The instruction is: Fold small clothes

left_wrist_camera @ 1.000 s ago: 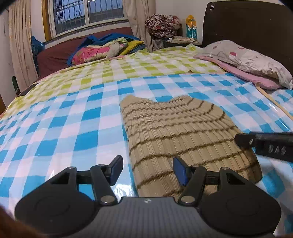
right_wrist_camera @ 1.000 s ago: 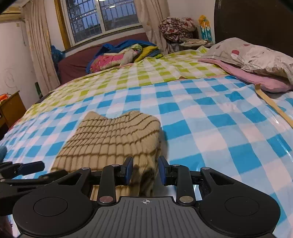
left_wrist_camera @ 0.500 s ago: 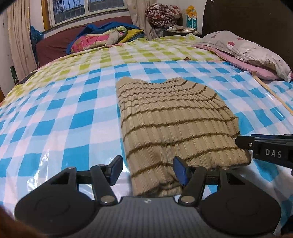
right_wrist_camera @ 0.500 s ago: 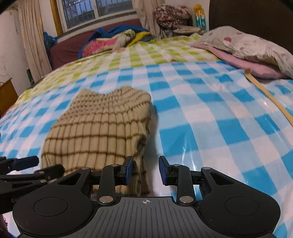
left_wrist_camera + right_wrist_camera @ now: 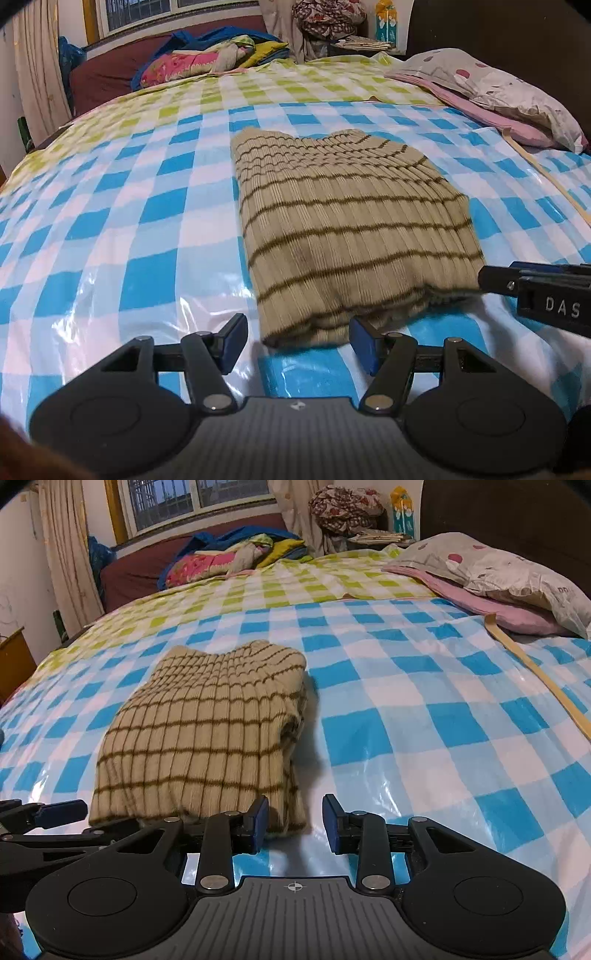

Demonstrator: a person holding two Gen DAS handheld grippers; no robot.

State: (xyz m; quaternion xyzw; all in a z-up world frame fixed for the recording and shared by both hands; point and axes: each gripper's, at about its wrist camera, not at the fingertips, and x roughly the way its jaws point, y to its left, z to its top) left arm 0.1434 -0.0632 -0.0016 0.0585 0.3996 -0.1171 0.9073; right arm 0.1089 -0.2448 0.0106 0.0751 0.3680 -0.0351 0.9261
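The folded sweater [image 5: 347,236], beige with thin brown stripes, lay flat on the bed [image 5: 122,236], on its blue-and-white checked plastic cover. The left claw [image 5: 297,341] was wide open and held nothing; its blue pads [image 5: 231,341] sat just short of the sweater's near edge, whereas a second before they had framed that edge with the fabric reaching down between them. The right claw [image 5: 293,823] was also open and empty, its gap wider than a second earlier, when the pads had stood closer together at the sweater's near right corner. That corner now lay just in front of its left pad [image 5: 260,821], and I could not tell whether they touched. In the left view the right claw's tip [image 5: 535,291] showed at the right edge, beside the sweater's near right corner; in the right view the left claw's finger [image 5: 62,808] showed at the left, close to the near left corner. Both cameras saw more of the sweater's top than before, with the garment farther up the frame. A spotted pillow [image 5: 498,576] lay at the far right, and a heap of bright bedding [image 5: 229,557] lay beyond the bed's far edge.
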